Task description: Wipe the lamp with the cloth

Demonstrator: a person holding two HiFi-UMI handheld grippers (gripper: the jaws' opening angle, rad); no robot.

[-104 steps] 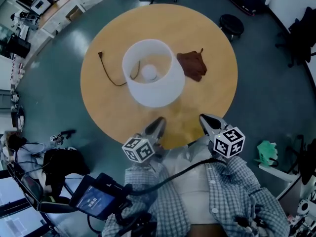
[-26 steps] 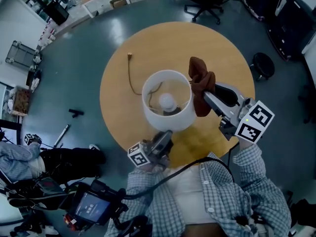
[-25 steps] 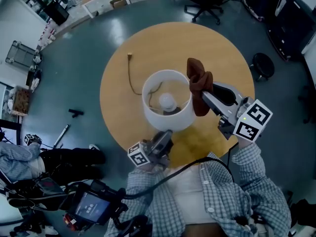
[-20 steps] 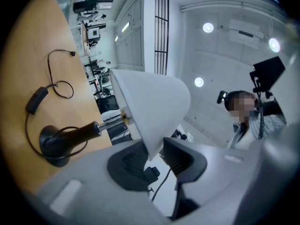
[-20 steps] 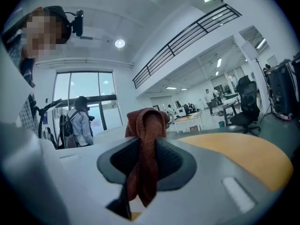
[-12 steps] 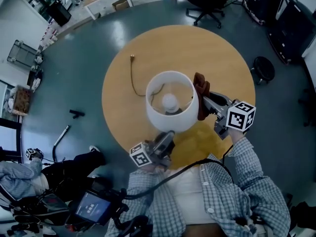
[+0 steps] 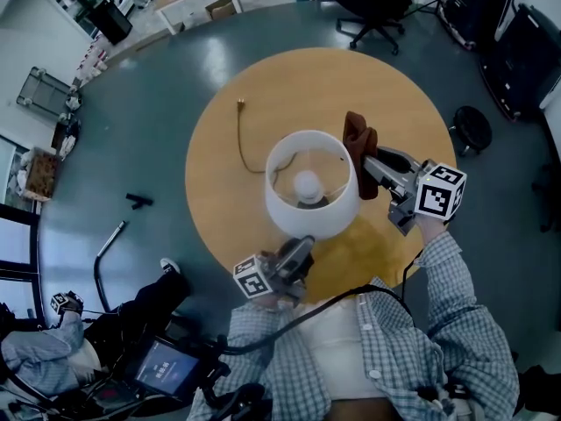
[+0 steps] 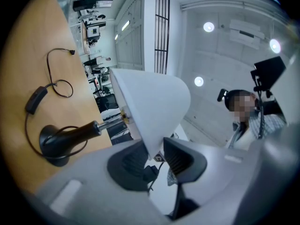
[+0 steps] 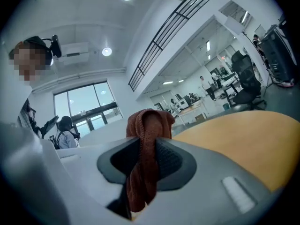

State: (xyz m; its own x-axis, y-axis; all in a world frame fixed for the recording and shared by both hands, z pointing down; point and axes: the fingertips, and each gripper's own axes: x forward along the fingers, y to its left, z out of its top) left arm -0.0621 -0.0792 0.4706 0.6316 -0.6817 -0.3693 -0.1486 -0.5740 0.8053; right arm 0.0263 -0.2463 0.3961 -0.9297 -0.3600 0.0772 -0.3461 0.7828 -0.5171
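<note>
The lamp (image 7: 312, 220), a white table lamp with a wide drum shade and a dark base, stands near the middle of the round pale wooden table (image 7: 263, 86). Its lower rim, on the side nearest us, sits between the fingers of our left gripper (image 7: 296, 251). In the left gripper view the white shade (image 8: 150, 107) narrows to an edge that runs down between the two dark ribbed pads (image 8: 127, 165). The jaws are closed partway onto that thin wall and pinch it. Past the left fingertips, to their left, we see the dark stem and round foot of the lamp base (image 8: 56, 144). The thin dark cord (image 8: 51, 83) loops across the wood beyond it.

Our right gripper (image 7: 370, 162) has its jaws clamped on a rust-brown knitted cloth (image 7: 358, 134). In the right gripper view the cloth (image 9: 145, 125) is folded over the fingertips. One bunch rises above the pads and a tail hangs down below them, so the jaws stay a little apart around its thickness. Seen from the head view, the cloth at the right fingertips lies just beside the shade's outer wall on its right. We cannot tell whether it touches.
</note>
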